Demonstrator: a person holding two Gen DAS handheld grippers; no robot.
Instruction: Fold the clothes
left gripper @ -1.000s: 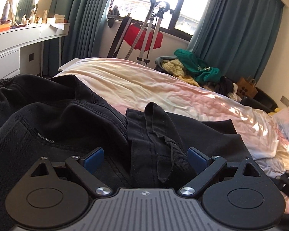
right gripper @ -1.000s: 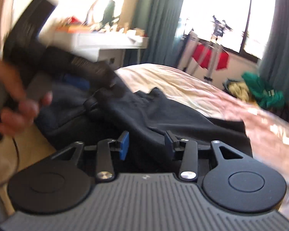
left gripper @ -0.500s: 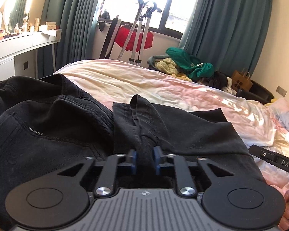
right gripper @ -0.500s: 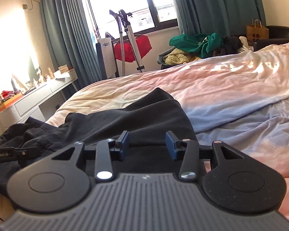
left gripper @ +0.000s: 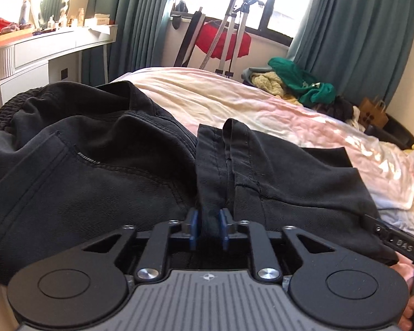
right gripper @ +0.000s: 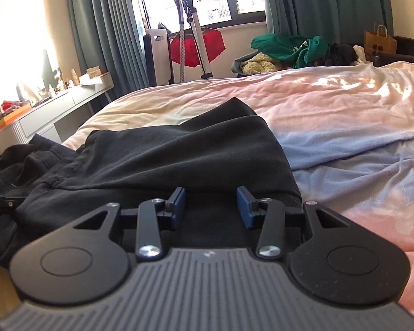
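Note:
A pair of black trousers (left gripper: 102,171) lies spread on the bed, waistband at the left and a leg reaching right. My left gripper (left gripper: 208,227) is shut on a raised fold of the black cloth at the crotch seam. The same trousers (right gripper: 179,154) show in the right wrist view. My right gripper (right gripper: 211,207) is open, its blue pads on either side of the near hem of the trouser leg, with nothing pinched between them. The right gripper's body (left gripper: 400,241) shows at the right edge of the left wrist view.
The bed (left gripper: 234,96) has a pink and pale blue cover (right gripper: 345,143). A white desk (left gripper: 41,52) with small items stands at the left. A red drying rack (left gripper: 223,41), a pile of green and yellow clothes (right gripper: 287,47) and a paper bag (right gripper: 379,40) stand by the window.
My left gripper closed on the raised fold of the trousers and stays shut on it. My right gripper swung to the trouser leg's hem and has opened a little wider.

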